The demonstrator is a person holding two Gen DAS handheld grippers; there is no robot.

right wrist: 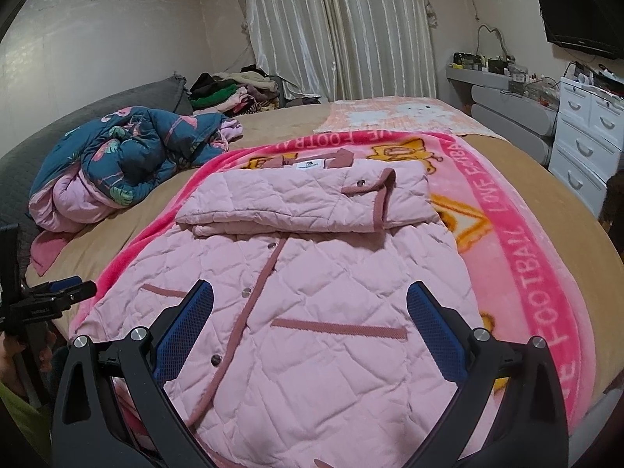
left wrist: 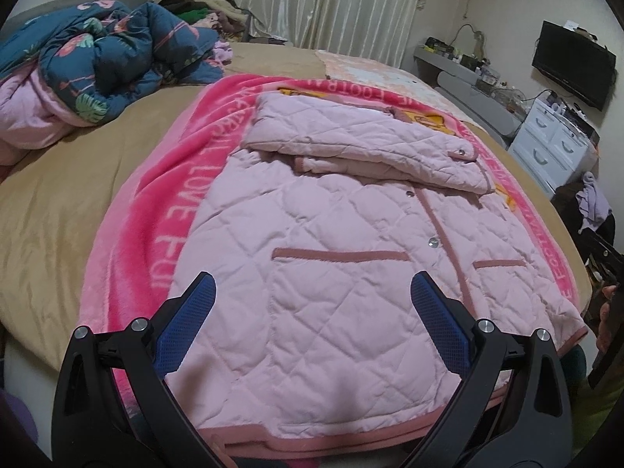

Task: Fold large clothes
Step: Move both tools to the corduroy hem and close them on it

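My fingers [left wrist: 204, 292] gape wide on both grippers, holding nothing, above the jacket's [left wrist: 331, 273] hem [left wrist: 312, 438]; I should pinch both hem corners evenly, then lift toward the folded sleeves [right wrist: 304, 202].

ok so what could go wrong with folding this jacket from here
Both grippers, left and right, are open above the hem of the pink jacket.

1. The sleeves folded across the chest lie loose; lifting the hem may slide them off.
2. The fingers could also pinch the fuzzy pink blanket underneath and drag it along.
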